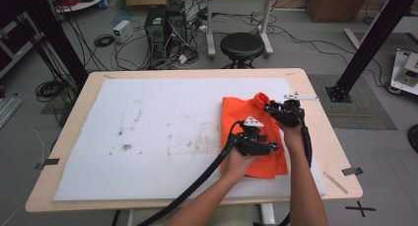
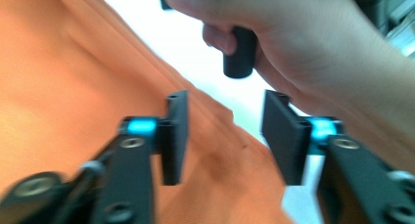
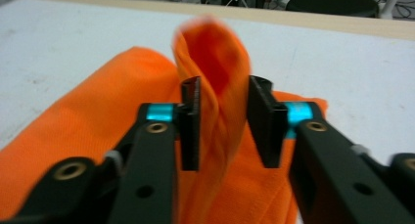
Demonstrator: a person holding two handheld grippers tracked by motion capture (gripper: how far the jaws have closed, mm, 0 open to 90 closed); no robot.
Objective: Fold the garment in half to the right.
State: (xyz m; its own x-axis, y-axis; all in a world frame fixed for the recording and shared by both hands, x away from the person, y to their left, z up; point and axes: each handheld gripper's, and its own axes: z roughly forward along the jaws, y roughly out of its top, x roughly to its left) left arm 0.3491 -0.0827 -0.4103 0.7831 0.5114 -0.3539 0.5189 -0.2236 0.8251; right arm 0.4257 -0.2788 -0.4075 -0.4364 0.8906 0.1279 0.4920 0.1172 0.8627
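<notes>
Orange cloth (image 1: pixel 249 137) lies folded on the white sheet (image 1: pixel 148 137), right under both of your grippers. Its long side runs from near you to away from you. One fold of it (image 3: pixel 215 62) stands up at the far end, between the two pads of your right gripper (image 1: pixel 276 110).

Your right gripper (image 3: pixel 222 121) has its jaws apart. The fold stands in the gap, close to the left pad, but the pads do not squeeze it. Your left gripper (image 1: pixel 254 142) sits over the near part of the cloth. In the left gripper view its jaws (image 2: pixel 225 136) are wide apart, with the edge of the cloth below the gap and nothing held.

To the right of your right gripper the cloth ends near the edge of the sheet and the table (image 1: pixel 335 152). To the left of your left gripper there is lots of bare white sheet.

You have one cloth, one sheet and two grippers.
</notes>
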